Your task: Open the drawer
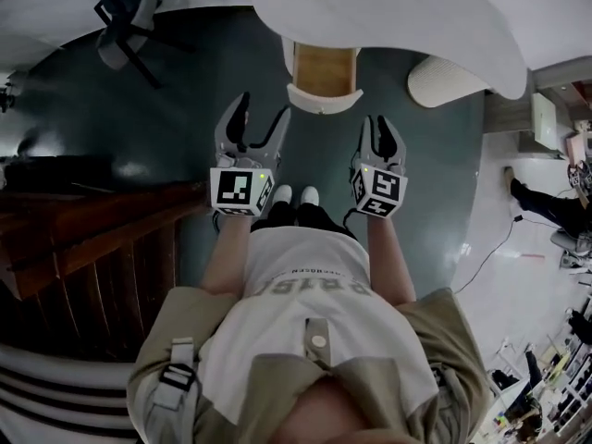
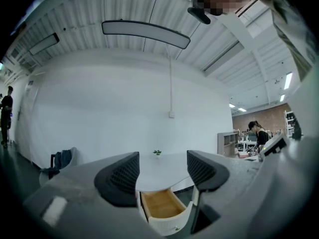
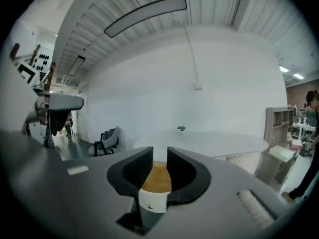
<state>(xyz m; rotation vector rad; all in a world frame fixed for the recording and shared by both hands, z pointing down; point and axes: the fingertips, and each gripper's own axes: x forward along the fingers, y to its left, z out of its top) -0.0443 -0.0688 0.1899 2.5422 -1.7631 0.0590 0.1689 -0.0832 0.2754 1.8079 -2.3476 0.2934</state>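
Note:
The white drawer (image 1: 323,72) with a wooden inside stands pulled out from under the white table (image 1: 398,7), below and ahead of both grippers. My left gripper (image 1: 263,109) is held in the air short of it, jaws wide open and empty; in the left gripper view the drawer (image 2: 162,205) shows below the gap of the left gripper (image 2: 163,158). My right gripper (image 1: 380,123) hovers beside it, jaws a narrow gap apart with nothing between them. In the right gripper view the drawer (image 3: 155,180) shows beyond the gap of the right gripper (image 3: 159,153). Neither gripper touches the drawer.
A chair (image 1: 125,21) with a dark garment stands at the far left. Dark wooden steps (image 1: 83,248) run along my left side. A ribbed white table base (image 1: 444,80) sits right of the drawer. A person (image 1: 546,206) and a floor cable (image 1: 495,248) are at the right.

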